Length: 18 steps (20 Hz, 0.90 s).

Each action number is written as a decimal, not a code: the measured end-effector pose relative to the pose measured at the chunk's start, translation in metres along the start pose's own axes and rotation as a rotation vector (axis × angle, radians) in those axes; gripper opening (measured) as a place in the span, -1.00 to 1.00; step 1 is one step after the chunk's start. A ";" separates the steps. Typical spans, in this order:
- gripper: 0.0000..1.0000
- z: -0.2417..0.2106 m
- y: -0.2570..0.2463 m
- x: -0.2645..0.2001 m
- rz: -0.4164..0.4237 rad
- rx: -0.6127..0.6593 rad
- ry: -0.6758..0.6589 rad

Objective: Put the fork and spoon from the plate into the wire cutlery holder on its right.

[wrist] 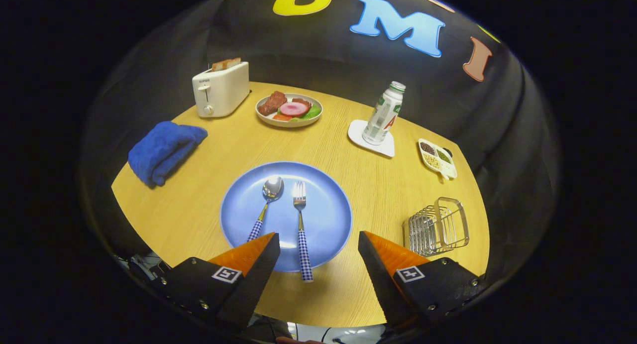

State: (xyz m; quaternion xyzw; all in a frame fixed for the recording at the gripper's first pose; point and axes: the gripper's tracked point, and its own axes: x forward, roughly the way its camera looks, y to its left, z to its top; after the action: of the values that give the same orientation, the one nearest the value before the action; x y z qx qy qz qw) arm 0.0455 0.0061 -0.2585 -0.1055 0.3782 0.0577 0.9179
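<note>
I see the fork (300, 219) and the spoon (267, 198) lying side by side on the blue plate (328, 204), spoon to the left of the fork, both with checked blue-and-white handles pointing back toward me; the fork's handle runs past the plate's near rim onto the wooden worktop (209, 155). My hand-held gripper (318, 242) hangs above the plate's near edge with its orange fingers (249, 252) spread wide, holding nothing and touching nothing; the fork's handle lies between them, nearer the left finger, and the spoon's handle end sits just ahead of that left fingertip. To the right of the plate, well apart from it, the wire cutlery holder (438, 227) stands on the worktop. Beyond the plate are a dish of food (288, 110), a white toaster (220, 89) and a bottle (383, 115) on a white coaster (371, 140); a folded blue towel (164, 150) lies left of the plate, and a small divided tray (437, 157) sits beyond the holder.
</note>
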 end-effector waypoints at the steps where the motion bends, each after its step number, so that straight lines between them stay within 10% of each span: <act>1: 0.94 -0.003 0.001 0.005 0.002 -0.010 0.014; 8: 0.63 -0.023 0.012 0.042 0.030 -0.091 0.127; 10: -0.07 -0.035 0.014 0.041 0.044 -0.100 0.196; 13: -0.09 -0.037 0.017 0.044 0.055 -0.090 0.250; 14: -0.82 -0.030 0.018 0.038 0.056 -0.086 0.268; 18: -0.99 -0.030 0.026 0.042 0.133 -0.045 0.308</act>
State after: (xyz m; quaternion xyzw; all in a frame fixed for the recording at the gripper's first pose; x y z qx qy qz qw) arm 0.0502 0.0258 -0.3130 -0.1081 0.5190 0.1099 0.8407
